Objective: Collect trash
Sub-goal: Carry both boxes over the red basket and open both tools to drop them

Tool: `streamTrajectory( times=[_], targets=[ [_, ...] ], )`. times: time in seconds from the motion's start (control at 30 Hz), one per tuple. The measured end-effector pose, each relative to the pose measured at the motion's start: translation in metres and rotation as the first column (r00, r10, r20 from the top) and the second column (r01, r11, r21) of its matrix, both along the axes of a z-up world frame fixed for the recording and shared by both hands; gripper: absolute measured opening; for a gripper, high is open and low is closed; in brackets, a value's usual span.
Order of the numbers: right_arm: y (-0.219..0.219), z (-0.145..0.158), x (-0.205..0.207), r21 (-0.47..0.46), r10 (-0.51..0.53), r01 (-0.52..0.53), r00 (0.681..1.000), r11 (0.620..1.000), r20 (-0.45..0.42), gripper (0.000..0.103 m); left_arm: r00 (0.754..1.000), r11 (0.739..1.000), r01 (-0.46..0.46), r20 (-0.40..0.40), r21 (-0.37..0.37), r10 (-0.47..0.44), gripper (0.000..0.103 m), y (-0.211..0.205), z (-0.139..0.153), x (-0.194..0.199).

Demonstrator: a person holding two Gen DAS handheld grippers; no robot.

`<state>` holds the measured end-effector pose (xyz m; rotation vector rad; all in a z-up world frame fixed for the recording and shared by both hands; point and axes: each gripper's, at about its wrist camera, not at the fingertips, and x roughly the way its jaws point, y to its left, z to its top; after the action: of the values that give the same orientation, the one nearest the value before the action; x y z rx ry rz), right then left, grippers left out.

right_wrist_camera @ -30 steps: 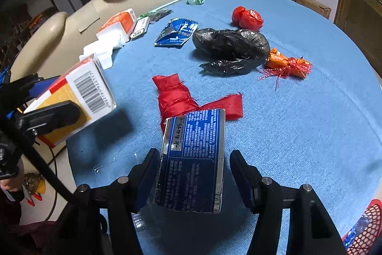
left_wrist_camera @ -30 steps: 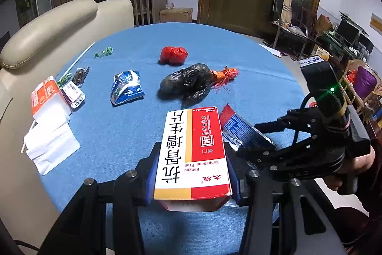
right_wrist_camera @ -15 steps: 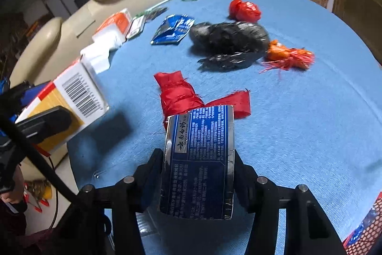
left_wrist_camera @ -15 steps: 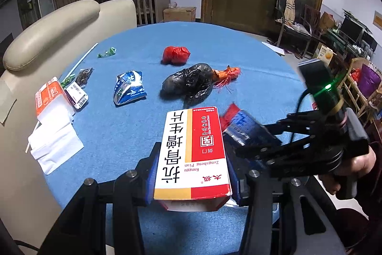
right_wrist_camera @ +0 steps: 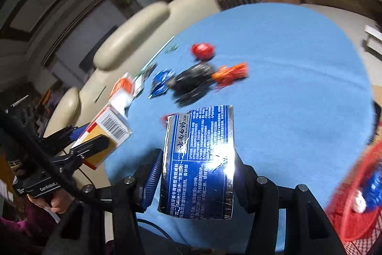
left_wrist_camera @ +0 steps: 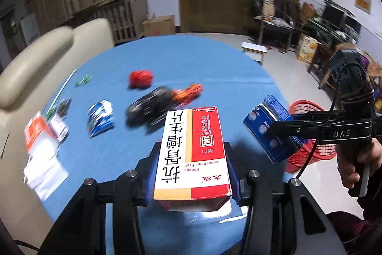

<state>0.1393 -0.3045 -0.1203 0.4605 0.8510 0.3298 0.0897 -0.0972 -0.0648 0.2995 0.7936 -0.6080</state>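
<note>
Cardboard, red-white med box (left_wrist_camera: 192,154) sits clamped in left gripper (left_wrist_camera: 191,179), long axis running away from cam, above blue table (left_wrist_camera: 214,68) near edge. Glossy blue foil box (right_wrist_camera: 199,160), creased, clamped in right gripper (right_wrist_camera: 194,179), long axis likewise fwd. Red mesh basket (left_wrist_camera: 308,133) just off table's right edge. Farther on table: black bag (left_wrist_camera: 149,106), orange wad (left_wrist_camera: 187,92), red wad (left_wrist_camera: 140,78), blurred.
</note>
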Motion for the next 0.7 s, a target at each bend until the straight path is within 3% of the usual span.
streamTrajectory(
  times=[0.23, 0.5, 0.6, 0.7],
  targets=[
    [-0.09, -0.002, -0.076, -0.002, -0.223, 0.223, 0.975, 0.975, 0.024, 0.058, 0.983, 0.982, 0.185, 0.004, 0.03, -0.185, 0.051, -0.095, 0.006, -0.029],
    [-0.189, -0.023, -0.18, 0.009, -0.489, 0.489, 0.872, 0.872, -0.004, 0.058, 0.933, 0.937, 0.349, -0.107, 0.031, -0.344, 0.051, -0.217, -0.013, -0.066],
    [-0.216, -0.032, -0.207, 0.011, -0.562, 0.562, 0.827, 0.827, -0.025, 0.058, 0.919, 0.923, 0.381, -0.128, 0.048, -0.372, 0.051, -0.252, -0.022, -0.077],
    [-0.234, -0.043, -0.22, 0.028, -0.595, 0.597, 0.802, 0.802, -0.055, 0.059, 0.907, 0.909, 0.41, -0.135, 0.075, -0.398, 0.051, -0.282, -0.032, -0.085]
  ],
)
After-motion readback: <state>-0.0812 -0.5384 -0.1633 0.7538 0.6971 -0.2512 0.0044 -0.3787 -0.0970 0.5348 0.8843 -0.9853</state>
